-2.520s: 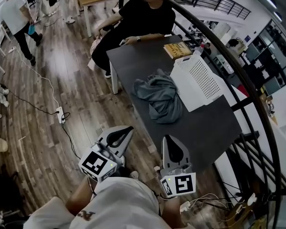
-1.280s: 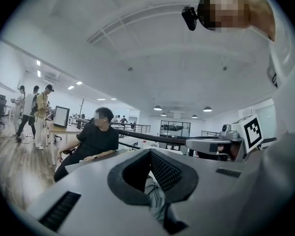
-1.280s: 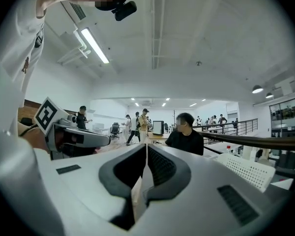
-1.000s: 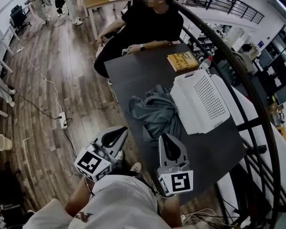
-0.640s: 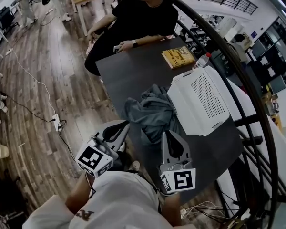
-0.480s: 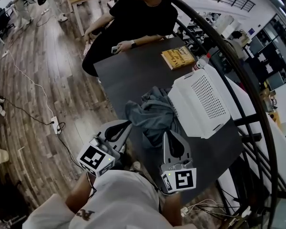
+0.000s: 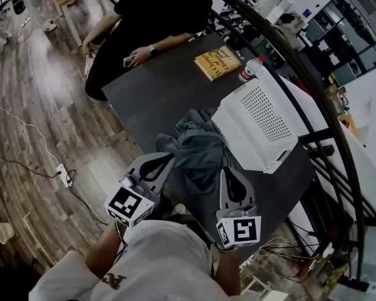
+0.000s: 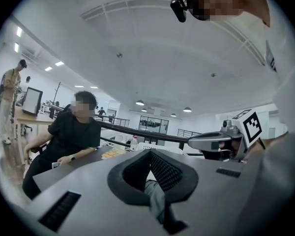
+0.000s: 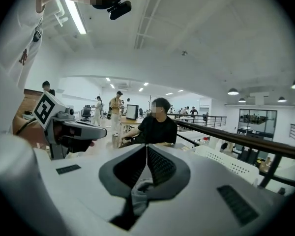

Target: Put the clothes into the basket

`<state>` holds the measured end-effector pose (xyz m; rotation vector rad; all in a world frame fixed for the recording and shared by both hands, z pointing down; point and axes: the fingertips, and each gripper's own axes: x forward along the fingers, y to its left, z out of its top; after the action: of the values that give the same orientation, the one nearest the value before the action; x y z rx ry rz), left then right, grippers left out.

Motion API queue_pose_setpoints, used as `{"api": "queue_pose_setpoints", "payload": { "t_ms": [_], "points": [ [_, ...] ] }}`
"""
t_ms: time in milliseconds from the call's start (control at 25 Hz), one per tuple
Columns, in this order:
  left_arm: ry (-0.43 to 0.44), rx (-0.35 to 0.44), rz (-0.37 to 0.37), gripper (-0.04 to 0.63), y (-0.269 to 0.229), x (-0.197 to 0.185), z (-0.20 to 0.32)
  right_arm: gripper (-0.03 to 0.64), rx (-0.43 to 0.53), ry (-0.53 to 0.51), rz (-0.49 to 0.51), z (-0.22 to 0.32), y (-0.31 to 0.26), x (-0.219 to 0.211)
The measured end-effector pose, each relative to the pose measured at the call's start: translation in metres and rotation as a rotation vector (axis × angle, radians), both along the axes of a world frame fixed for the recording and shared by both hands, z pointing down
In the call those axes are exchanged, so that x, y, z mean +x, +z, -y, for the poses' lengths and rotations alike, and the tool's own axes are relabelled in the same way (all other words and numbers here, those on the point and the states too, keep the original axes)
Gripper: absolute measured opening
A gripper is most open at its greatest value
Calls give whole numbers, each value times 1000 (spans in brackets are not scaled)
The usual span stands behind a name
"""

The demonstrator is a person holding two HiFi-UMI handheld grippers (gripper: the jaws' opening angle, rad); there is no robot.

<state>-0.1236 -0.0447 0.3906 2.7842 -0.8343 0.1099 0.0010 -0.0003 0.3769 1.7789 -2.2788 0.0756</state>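
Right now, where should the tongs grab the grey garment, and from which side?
Probably a raised fold along the near edge of the grey garment, from above on the near side: it lies crumpled in ridges, and the white basket crowds its right side.

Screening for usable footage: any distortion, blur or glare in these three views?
Head view: strong fisheye bends the railing; evenly lit, sharp on the clothes and basket. Left gripper view: dark round vignette, near foreground soft. Right gripper view: same vignette; ceiling strip light bright, no washout.
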Motion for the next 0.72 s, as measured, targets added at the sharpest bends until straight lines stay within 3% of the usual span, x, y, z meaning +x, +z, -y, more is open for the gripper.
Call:
{"api": "queue_pose_setpoints", "payload": {
  "t_ms": [320,720],
  "points": [
    [106,-24,10,-8,22,31,4,21,-102,82,-70,-7,35,28],
    [132,-44,54,-8,41,58,-2,21,-209,-3,-152,2,84,43]
  ]
}}
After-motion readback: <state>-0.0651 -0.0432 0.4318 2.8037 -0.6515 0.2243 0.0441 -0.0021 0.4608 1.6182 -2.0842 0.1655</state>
